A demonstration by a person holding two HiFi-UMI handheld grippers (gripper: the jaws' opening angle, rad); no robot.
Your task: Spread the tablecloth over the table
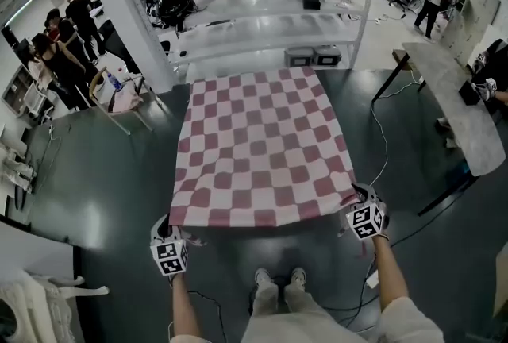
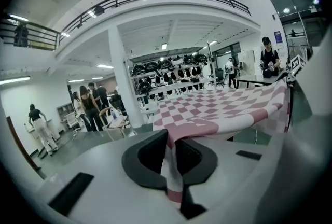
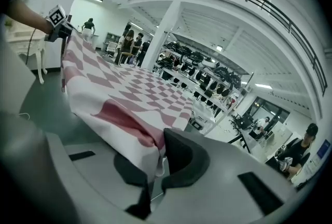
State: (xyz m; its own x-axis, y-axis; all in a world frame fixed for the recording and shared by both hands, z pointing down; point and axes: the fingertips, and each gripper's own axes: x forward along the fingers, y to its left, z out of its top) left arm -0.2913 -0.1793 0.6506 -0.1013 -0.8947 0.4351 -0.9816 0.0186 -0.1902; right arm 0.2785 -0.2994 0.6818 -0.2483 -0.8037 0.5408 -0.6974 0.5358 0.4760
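One tablecloth [image 1: 262, 143], in left tongs [image 2: 172, 151], right tongs [image 3: 156, 158]

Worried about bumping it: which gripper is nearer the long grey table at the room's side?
Right. The right gripper holds the tablecloth corner on the side toward the grey table; the left gripper holds the opposite near corner, a full cloth width farther away.

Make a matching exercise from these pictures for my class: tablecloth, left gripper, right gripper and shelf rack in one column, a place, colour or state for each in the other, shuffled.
Things:
1. tablecloth
2. left gripper
3. right gripper
4. shelf rack

Descriptions:
a. shut on the cloth's near right corner
b. stands beyond the cloth's far edge
c. red and white checked
d. shut on the cloth's near left corner

Pairs: 1-c, 2-d, 3-a, 4-b
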